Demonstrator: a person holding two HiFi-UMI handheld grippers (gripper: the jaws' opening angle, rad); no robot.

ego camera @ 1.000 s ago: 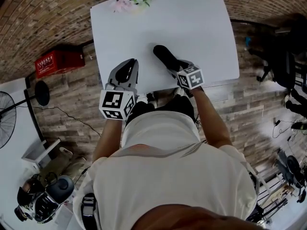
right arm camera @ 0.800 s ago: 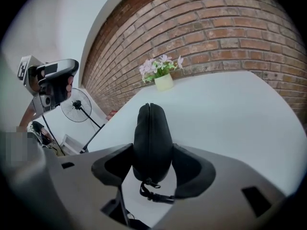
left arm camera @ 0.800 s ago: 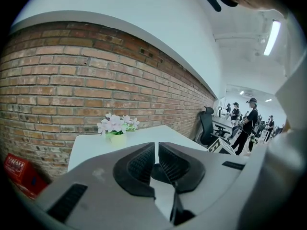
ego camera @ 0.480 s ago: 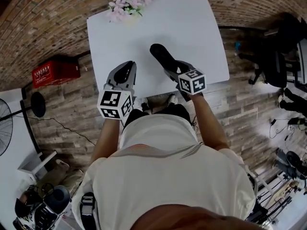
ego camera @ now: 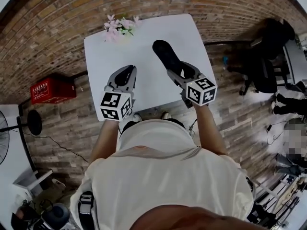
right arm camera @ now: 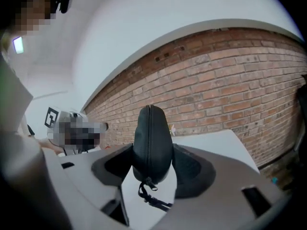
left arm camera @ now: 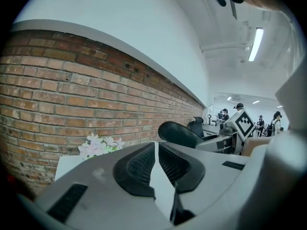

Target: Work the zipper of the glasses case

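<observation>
A black glasses case (ego camera: 164,54) is held above the white table (ego camera: 144,37) by my right gripper (ego camera: 178,71), which is shut on its near end. In the right gripper view the case (right arm camera: 152,138) stands upright between the pads, its zipper line closed along the edge. The zipper pull (right arm camera: 146,182) with a short cord hangs at the bottom. My left gripper (ego camera: 127,72) hovers to the left of the case, shut with nothing in it. In the left gripper view its pads (left arm camera: 141,164) meet, and the case (left arm camera: 177,134) shows beyond them to the right.
Pink and white flowers (ego camera: 120,27) sit at the table's far left corner, also seen as flowers (left arm camera: 98,146) against the brick wall. A red crate (ego camera: 52,90) lies on the floor at the left. A black office chair (ego camera: 268,56) stands at the right.
The table has drawn away and looks smaller in the head view. My right gripper, still holding the case, has come up closer to the camera. The left gripper stays shut.
</observation>
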